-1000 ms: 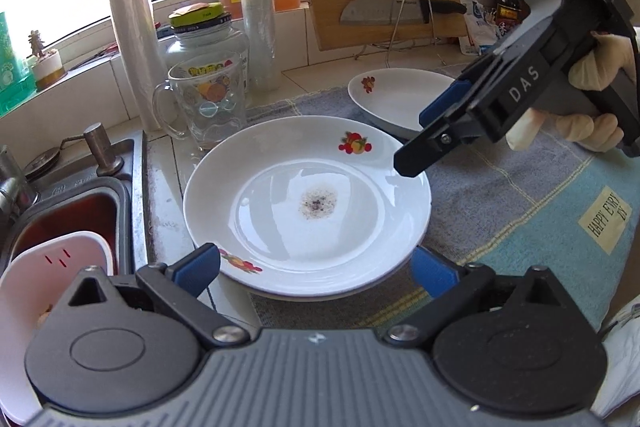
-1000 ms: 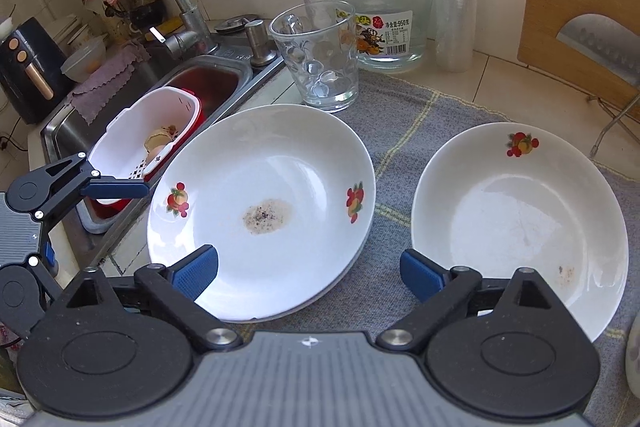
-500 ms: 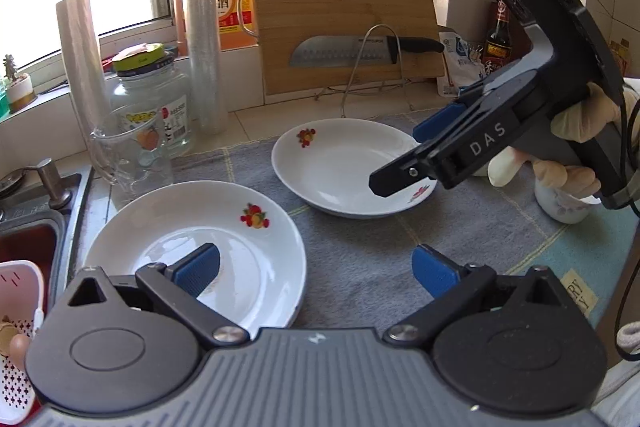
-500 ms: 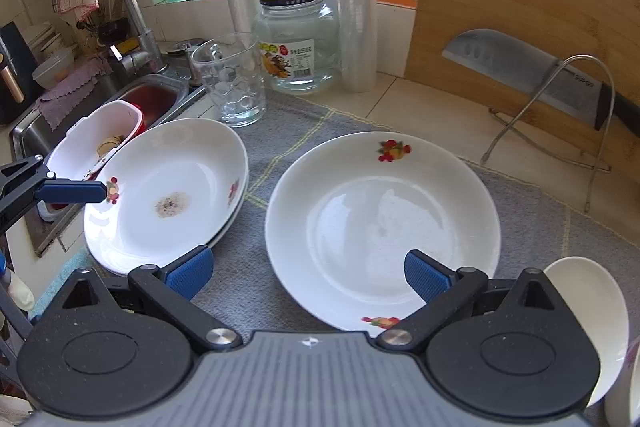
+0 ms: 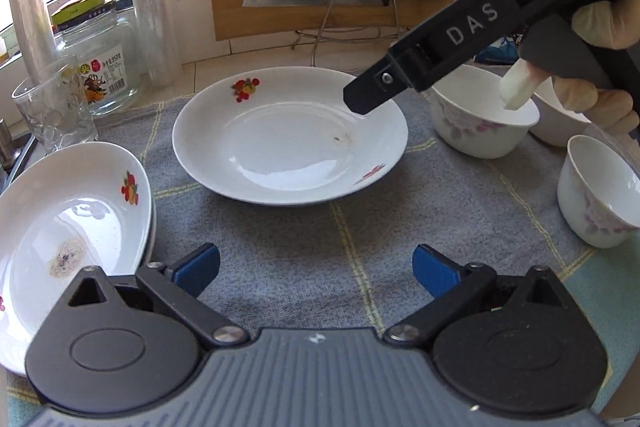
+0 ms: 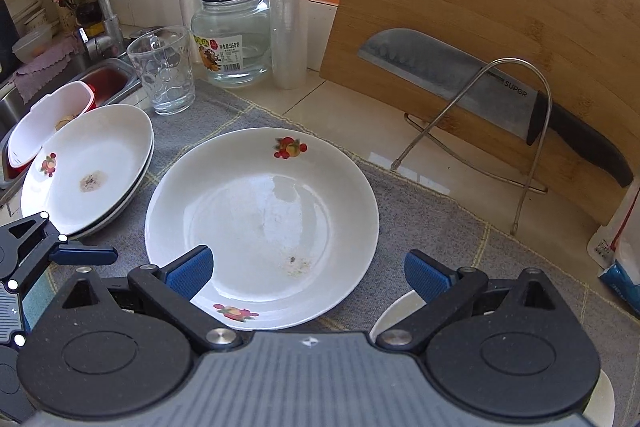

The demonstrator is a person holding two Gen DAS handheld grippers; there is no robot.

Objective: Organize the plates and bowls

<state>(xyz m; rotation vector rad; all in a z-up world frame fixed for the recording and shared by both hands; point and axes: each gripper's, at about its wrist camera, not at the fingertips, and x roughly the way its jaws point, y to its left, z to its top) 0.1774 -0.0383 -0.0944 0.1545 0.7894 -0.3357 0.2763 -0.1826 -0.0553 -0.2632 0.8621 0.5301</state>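
Right under the right tongs (image 6: 308,273), spread wide and empty, sits the round white fruit-print plate (image 6: 262,227) on the grey-matted tabletop (image 6: 432,227), way closer than the left tongs (image 5: 316,265), also spread, hanging back.

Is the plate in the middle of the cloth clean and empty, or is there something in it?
Empty but not clean: the plate lies flat on the cloth, holding no food, with a small brownish stain near its front.
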